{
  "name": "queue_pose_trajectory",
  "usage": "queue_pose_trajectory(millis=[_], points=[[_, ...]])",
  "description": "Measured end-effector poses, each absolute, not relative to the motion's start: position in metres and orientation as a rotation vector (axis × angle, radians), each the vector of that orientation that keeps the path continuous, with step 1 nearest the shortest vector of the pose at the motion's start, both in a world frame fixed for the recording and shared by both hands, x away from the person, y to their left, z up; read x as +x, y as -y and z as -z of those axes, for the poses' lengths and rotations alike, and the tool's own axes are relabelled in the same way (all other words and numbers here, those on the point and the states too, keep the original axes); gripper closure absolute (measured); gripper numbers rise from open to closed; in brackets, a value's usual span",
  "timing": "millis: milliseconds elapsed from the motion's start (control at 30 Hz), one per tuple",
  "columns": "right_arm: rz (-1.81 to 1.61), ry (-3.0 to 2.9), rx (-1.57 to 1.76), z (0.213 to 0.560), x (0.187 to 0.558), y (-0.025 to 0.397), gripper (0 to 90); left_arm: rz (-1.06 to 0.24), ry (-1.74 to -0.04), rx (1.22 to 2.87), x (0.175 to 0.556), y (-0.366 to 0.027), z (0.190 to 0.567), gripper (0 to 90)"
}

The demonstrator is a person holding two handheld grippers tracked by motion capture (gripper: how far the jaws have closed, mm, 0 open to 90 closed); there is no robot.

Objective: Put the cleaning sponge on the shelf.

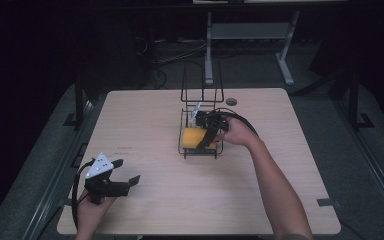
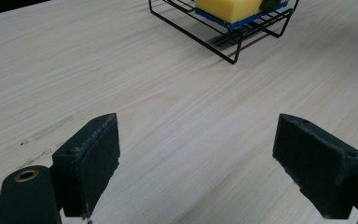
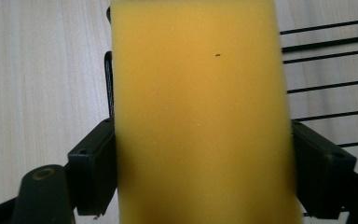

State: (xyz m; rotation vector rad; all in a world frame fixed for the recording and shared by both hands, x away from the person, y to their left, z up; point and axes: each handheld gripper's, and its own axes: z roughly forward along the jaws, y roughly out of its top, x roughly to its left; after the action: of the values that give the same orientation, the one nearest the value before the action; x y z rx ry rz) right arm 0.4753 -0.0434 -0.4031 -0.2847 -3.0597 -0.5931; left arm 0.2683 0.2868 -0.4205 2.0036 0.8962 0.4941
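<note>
So the right gripper (image 1: 206,136) is down at the black wire rack (image 1: 200,150) in the middle of the table (image 1: 145,125), and its jaws are clamped on either side of the yellow sponge (image 3: 200,112). In the right gripper view the sponge sits squarely between both pads, touching them left and right, with the rack's wires running behind it. From the left gripper view you can see the sponge has a blue underside and rests on the rack's lower shelf.

Hard to say from this whether the sponge is going in or coming out. Either way, the grasp itself looks solid, so what's left is probably either letting go and backing off, or lifting it clear of the wires.

The left gripper (image 1: 129,175) isn't doing anything: it sits at the near left edge of the table, well apart from the rack, jaws spread wide with nothing between them.
</note>
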Motion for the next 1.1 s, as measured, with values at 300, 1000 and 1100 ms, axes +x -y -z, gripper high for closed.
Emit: queue_pose_trajectory(millis=[300,1000,1100], points=[[0.589,3.059,-0.288,0.4059,0.4771,0.0441,19.8,-0.493,-0.899,2.005,0.2689,-0.2871,0.4209,14.2],[0.588,3.072,-0.292,0.4089,0.4776,0.0415,18.3,-0.493,-0.902,1.999,0.2687,-0.2878,0.4212,14.2],[0.590,3.073,-0.292,0.4088,0.4772,0.0413,18.2,-0.492,-0.901,2.003,0.2686,-0.2876,0.4210,14.2]])
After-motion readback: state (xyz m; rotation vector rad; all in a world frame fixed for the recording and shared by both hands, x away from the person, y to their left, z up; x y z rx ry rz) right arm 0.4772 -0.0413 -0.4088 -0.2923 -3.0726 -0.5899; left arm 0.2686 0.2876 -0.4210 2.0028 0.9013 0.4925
